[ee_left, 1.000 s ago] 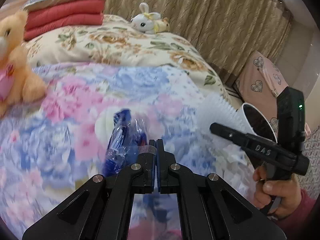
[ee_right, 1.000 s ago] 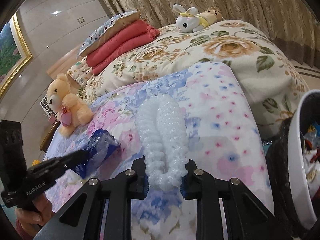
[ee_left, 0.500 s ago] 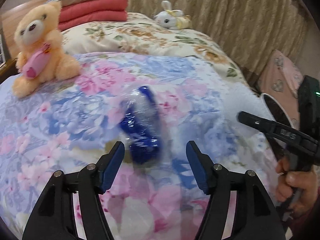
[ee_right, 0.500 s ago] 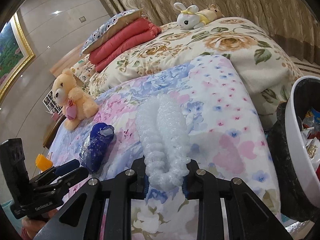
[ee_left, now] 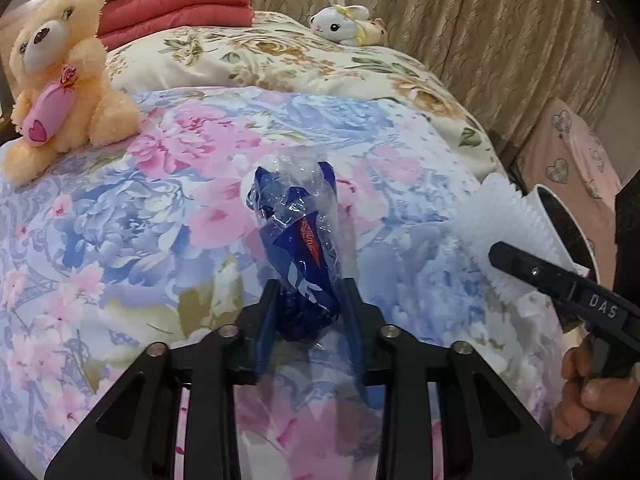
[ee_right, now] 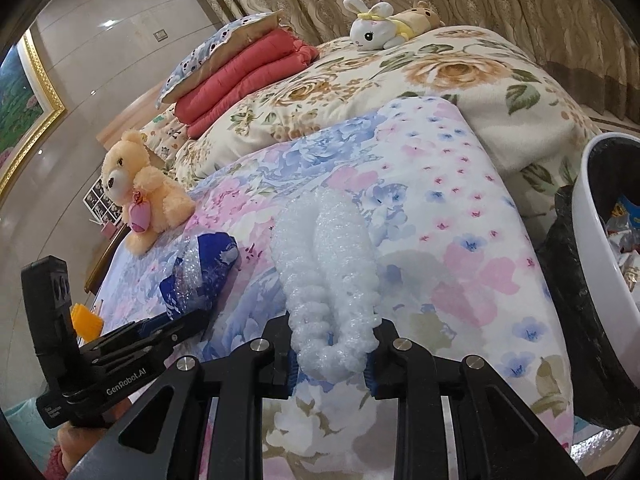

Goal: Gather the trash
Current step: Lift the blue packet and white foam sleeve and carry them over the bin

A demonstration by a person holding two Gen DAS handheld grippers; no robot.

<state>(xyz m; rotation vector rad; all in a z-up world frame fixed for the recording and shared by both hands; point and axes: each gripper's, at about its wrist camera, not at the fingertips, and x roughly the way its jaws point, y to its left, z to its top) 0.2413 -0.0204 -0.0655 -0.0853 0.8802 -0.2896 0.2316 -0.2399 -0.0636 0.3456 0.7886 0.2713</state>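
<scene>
A crumpled blue plastic wrapper (ee_left: 298, 240) lies on the flowered bedspread (ee_left: 140, 208). My left gripper (ee_left: 310, 292) has its jaws closing around the wrapper's near end, and both pads touch it. In the right wrist view the same wrapper (ee_right: 204, 268) sits just ahead of the left gripper (ee_right: 180, 326). My right gripper (ee_right: 332, 344) is shut on a long strip of white bubble wrap (ee_right: 328, 256) that trails forward over the bed. In the left wrist view the right gripper (ee_left: 504, 252) and its bubble wrap (ee_left: 504, 208) show at the right edge.
A white trash bin (ee_right: 588, 216) with a black liner stands beside the bed on the right, litter inside. A peach teddy bear (ee_left: 60, 80), a white bunny toy (ee_left: 344, 20) and folded red blankets (ee_left: 180, 4) sit farther back. Curtains hang behind.
The left gripper, first shut, let the blue wrapper fall onto the bed and opened wide; it has since sunk lower and narrowed around the wrapper's near end. The right gripper keeps still with the bubble wrap.
</scene>
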